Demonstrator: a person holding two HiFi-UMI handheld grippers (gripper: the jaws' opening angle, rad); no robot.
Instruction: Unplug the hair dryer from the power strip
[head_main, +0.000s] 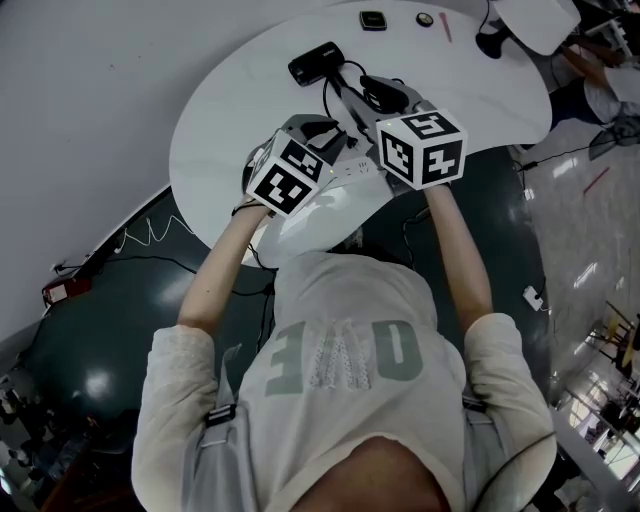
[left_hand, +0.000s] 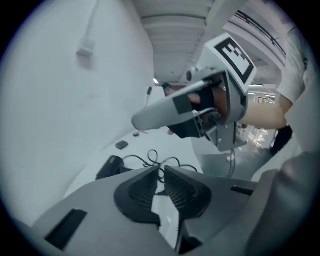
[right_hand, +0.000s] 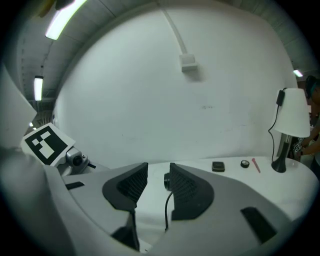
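Left hand-held gripper (left_hand: 160, 171): jaws a slit apart, empty. Right hand-held gripper (right_hand: 159, 174): jaws wider apart, black cord (right_hand: 166, 210) against one pad, not clamped. Dryer (head_main: 315, 62) lies on the surface (head_main: 240, 90), beyond both.

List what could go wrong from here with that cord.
1. The cord appears to run through the open gap of the right gripper. Pulling away could snag it and drag things across the table.
2. The cord lies in loose loops ahead of the left gripper. A hard tug may tighten them instead of freeing it.
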